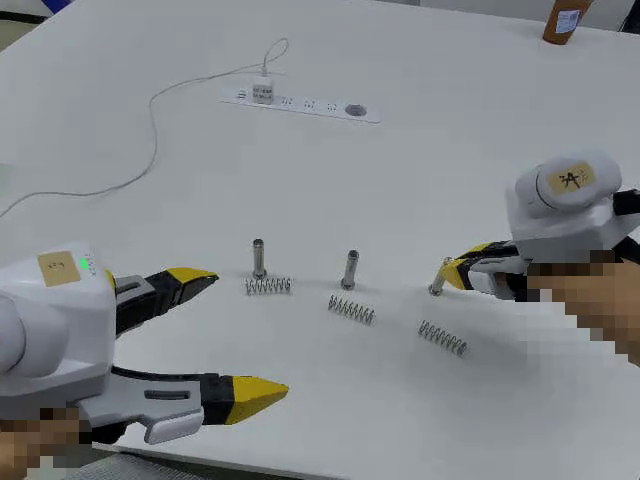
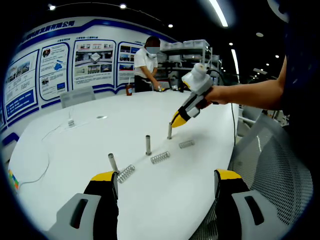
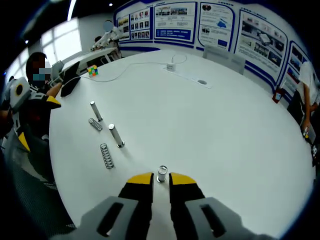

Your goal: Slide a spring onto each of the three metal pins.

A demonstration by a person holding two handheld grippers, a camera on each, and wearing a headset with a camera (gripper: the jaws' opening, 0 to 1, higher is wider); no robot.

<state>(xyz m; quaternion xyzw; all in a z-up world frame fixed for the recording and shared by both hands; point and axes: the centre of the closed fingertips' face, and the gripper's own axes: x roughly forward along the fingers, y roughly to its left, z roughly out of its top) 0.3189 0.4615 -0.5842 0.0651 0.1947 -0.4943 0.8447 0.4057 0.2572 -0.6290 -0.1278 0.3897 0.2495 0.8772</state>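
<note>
Wide-open left tongs hover at 7 o'clock over the tabletop, the nearer pair to the leftmost spring lying 9-to-3 at the foot of its upright pin, while the right tongs pinch the third pin at 3 o'clock.

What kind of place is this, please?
Probably a company lab or showroom meeting area: a big white table, blue-and-white information posters on the wall, and shelves of equipment behind.
</note>
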